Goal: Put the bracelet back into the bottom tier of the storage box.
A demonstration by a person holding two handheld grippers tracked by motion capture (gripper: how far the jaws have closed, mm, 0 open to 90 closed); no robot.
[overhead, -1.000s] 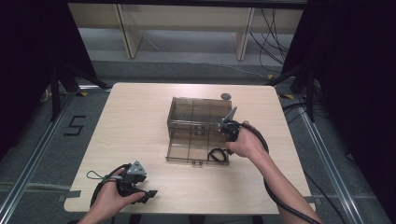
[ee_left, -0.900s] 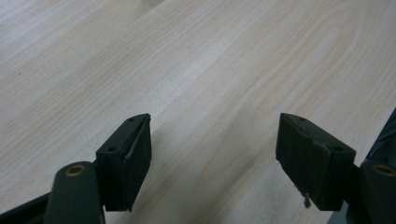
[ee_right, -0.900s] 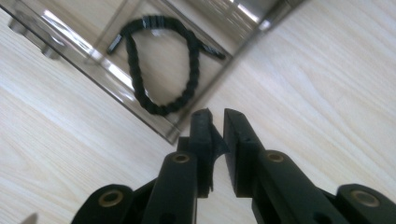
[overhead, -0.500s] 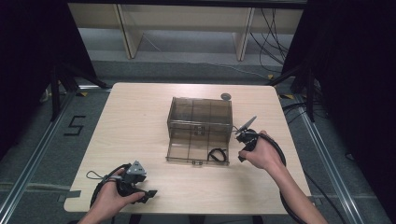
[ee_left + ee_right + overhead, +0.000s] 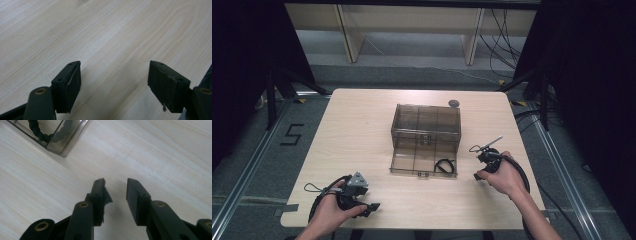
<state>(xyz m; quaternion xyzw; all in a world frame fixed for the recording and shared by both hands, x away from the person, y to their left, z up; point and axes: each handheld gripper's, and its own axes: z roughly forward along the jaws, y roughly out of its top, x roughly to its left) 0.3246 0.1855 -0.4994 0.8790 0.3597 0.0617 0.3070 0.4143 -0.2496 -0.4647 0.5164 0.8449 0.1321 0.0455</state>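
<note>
A clear smoky box (image 5: 426, 125) stands mid-table (image 5: 362, 130) with its lid (image 5: 424, 159) folded flat toward the person. A black cord (image 5: 444, 165) lies coiled on the lid's right near part; the right gripper view catches it behind the lid's corner (image 5: 60, 137).

The right gripper (image 5: 475, 148) is held just right of the lid, above the tabletop and apart from the box. Its jaws stand a little apart with nothing between them, only bare wood below (image 5: 116, 192). The left gripper (image 5: 373, 206) rests near the table's front left edge, well away from the box. Its jaws gape wide and hold nothing, with plain wood grain between them (image 5: 113, 75).

A small round dark disc (image 5: 454, 103) sits on the table just behind the box's right rear corner. On the floor left of the table a "5" (image 5: 292, 135) is marked in black tape. No writing can be read on the box or the grippers.
</note>
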